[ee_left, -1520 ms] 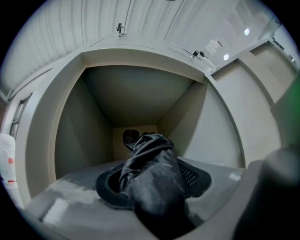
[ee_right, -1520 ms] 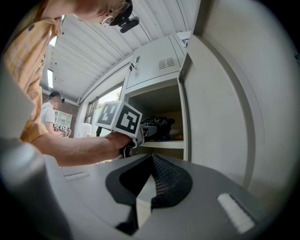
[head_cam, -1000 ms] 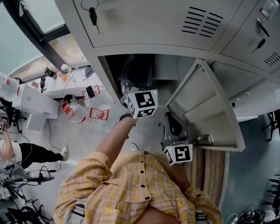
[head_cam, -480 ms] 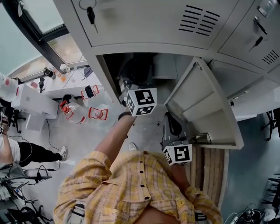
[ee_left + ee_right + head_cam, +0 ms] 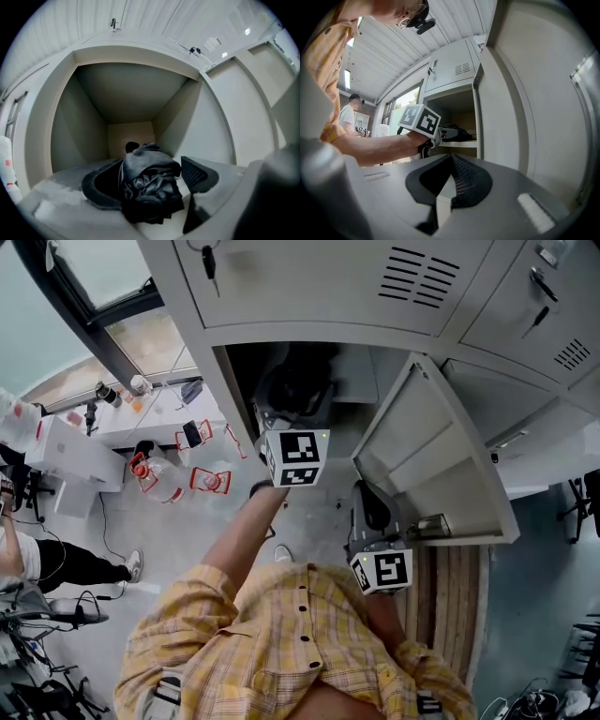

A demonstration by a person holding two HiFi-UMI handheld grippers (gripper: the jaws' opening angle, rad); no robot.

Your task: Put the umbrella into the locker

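The umbrella point(image 5: 150, 187) is black and folded short, its shiny fabric bunched in loose creases. It lies flat on the floor of an open compartment, low in the middle of the left gripper view. It points lengthwise toward the back wall, with a dark rounded end at its far tip. In the head view it shows as a dark mass at upper centre. The locker point(image 5: 131, 89) is pale grey metal. Its door point(image 5: 431, 465) stands swung wide open, right of the compartment in the head view.
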